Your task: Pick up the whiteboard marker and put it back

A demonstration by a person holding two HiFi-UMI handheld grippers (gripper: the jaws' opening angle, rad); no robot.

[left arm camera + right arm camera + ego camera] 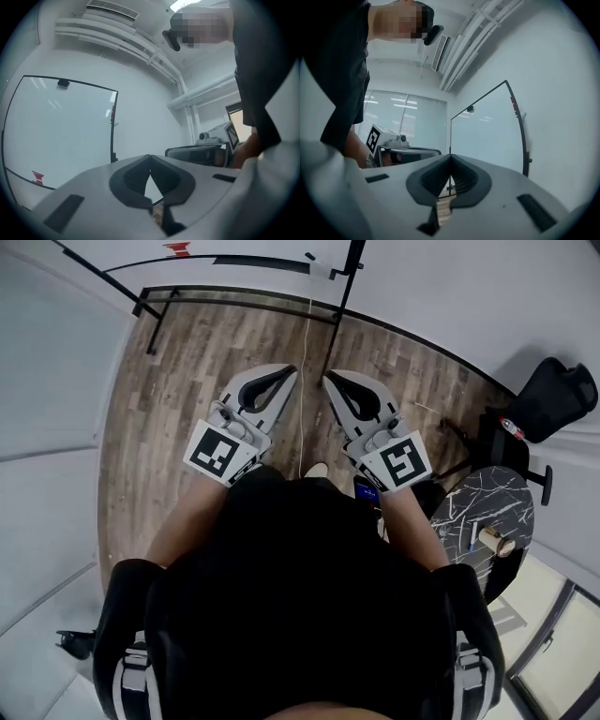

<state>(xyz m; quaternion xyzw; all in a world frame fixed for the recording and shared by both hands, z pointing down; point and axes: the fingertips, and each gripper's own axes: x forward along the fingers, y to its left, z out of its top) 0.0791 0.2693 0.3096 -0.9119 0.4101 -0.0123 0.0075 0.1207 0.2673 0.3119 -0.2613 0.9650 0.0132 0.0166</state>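
No whiteboard marker shows plainly in any view. A small red thing [178, 249] sits on the whiteboard [244, 249] ahead, and what it is I cannot tell. It appears again as a red thing [37, 178] low on the whiteboard [56, 136] in the left gripper view. In the right gripper view a red mark [513, 103] lies at the edge of the whiteboard [487, 131]. My left gripper [292, 369] [150, 157] and right gripper [328, 378] [450, 157] are held side by side, level, over the wooden floor. Both are shut, with nothing between the jaws.
The whiteboard stand's black legs [155, 324] reach onto the wooden floor [187, 381]. At the right stand a round marble-topped table [483, 512] bearing a roll [495, 542] and a black chair [553, 395]. White walls lie to the left and right.
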